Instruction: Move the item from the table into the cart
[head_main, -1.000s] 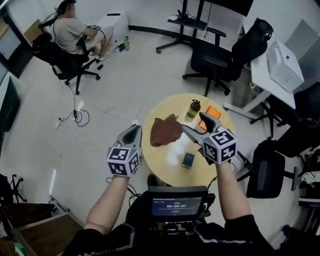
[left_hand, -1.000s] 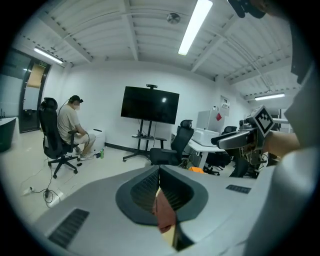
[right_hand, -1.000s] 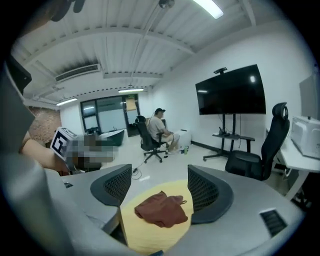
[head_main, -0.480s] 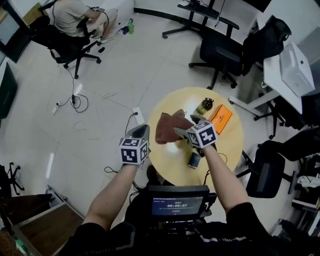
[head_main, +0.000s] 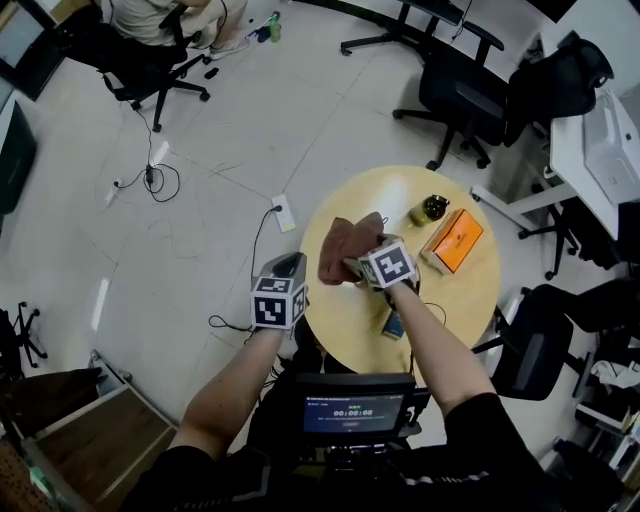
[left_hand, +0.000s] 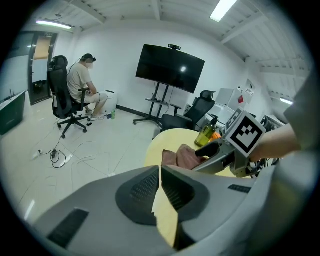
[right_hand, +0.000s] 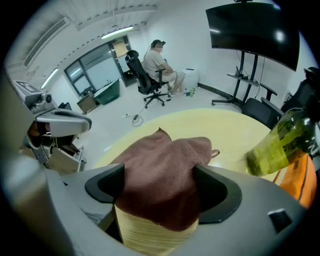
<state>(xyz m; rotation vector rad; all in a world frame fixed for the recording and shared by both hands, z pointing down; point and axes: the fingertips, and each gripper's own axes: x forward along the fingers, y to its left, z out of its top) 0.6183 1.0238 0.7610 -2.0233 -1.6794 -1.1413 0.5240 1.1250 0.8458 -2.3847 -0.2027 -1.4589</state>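
Your right gripper (head_main: 354, 268): jaws have just been opening, now wide, straddling brown cloth (right_hand: 161, 169), not pinching. Cloth stretches straight ahead on table (head_main: 445, 310). Left gripper (head_main: 291, 263) closed, empty, farther off.

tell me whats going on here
A person works two handheld grippers at a round table. The right gripper is down over a brown cloth, which sits between its jaws; they have just been opening and stand wide, not yet gripping. The left gripper, shut and empty, hangs beside the table's edge. The cloth lies on the table.
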